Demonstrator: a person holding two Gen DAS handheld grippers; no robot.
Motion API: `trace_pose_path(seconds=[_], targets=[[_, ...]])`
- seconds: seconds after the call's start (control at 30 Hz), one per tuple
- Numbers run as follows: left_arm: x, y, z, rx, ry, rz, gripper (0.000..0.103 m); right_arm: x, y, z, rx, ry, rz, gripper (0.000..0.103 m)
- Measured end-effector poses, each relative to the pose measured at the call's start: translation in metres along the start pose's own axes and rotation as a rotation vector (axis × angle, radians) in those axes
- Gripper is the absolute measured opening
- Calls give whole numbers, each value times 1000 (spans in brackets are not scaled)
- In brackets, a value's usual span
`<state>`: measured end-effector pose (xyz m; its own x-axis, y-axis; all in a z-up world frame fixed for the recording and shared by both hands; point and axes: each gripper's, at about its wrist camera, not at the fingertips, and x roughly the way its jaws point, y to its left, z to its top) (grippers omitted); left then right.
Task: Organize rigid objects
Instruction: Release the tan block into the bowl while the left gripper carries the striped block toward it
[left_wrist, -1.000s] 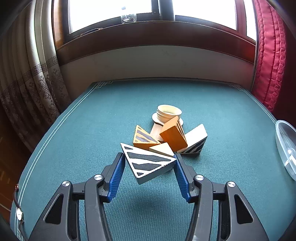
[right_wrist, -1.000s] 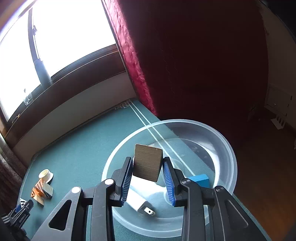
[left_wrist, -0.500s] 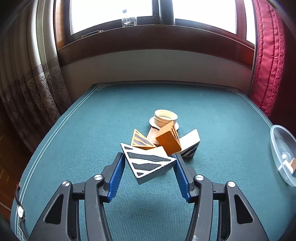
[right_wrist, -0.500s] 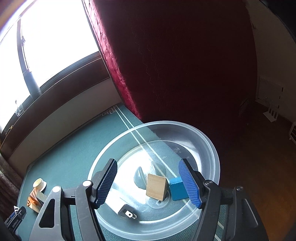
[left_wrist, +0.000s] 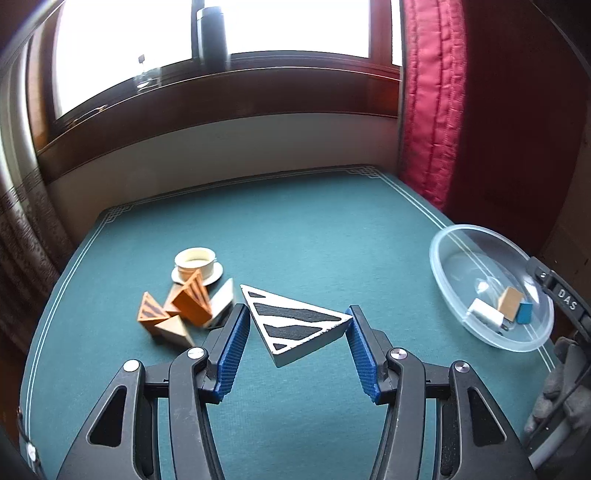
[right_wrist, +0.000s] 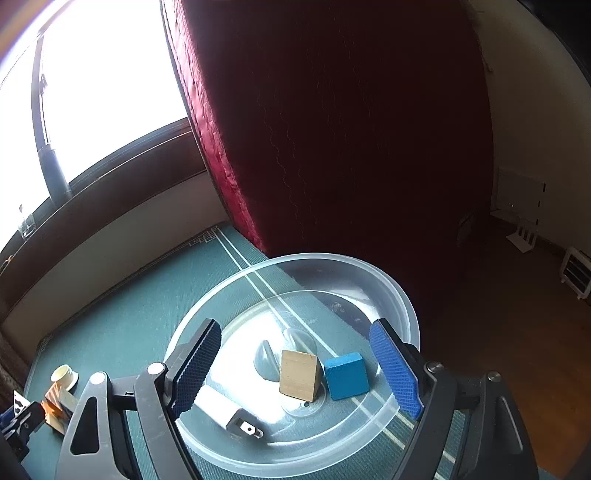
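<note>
My left gripper (left_wrist: 297, 345) is shut on a white triangular block with black stripes (left_wrist: 295, 325), held above the green table. A pile of orange and pale wooden triangle blocks (left_wrist: 183, 312) lies behind it on the left, next to a cream cup on a saucer (left_wrist: 195, 262). My right gripper (right_wrist: 295, 365) hangs over the clear plastic bowl (right_wrist: 399, 306); its jaws are opening and nothing is between them. In the bowl lie a tan wooden block (right_wrist: 299, 374), a blue block (right_wrist: 347, 374) and a white plug adapter (right_wrist: 229, 417).
The bowl (left_wrist: 443, 258) stands at the table's right edge, close to a red curtain (left_wrist: 428, 110). A patterned curtain (left_wrist: 22, 240) hangs on the left. A window sill with a bottle (left_wrist: 212, 37) runs behind the table. Wooden floor (right_wrist: 517, 332) lies beyond the bowl.
My right gripper opened and the tan block dropped into the bowl beside the blue block. My left gripper lifted the striped triangle and swung right, away from the pile.
</note>
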<state>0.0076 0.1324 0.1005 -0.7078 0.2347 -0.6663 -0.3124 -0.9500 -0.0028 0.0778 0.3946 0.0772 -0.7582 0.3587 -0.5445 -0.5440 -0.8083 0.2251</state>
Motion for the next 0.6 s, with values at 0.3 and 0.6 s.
trace_pose_path(seconds=[0.3,0.6], targets=[[7,-62,22,93,14,-118,54,-8,-14,8,64,-53,-10,86],[22,-105,35,140,26,-214,54,-19,-31,13,147,-118,-19,87]])
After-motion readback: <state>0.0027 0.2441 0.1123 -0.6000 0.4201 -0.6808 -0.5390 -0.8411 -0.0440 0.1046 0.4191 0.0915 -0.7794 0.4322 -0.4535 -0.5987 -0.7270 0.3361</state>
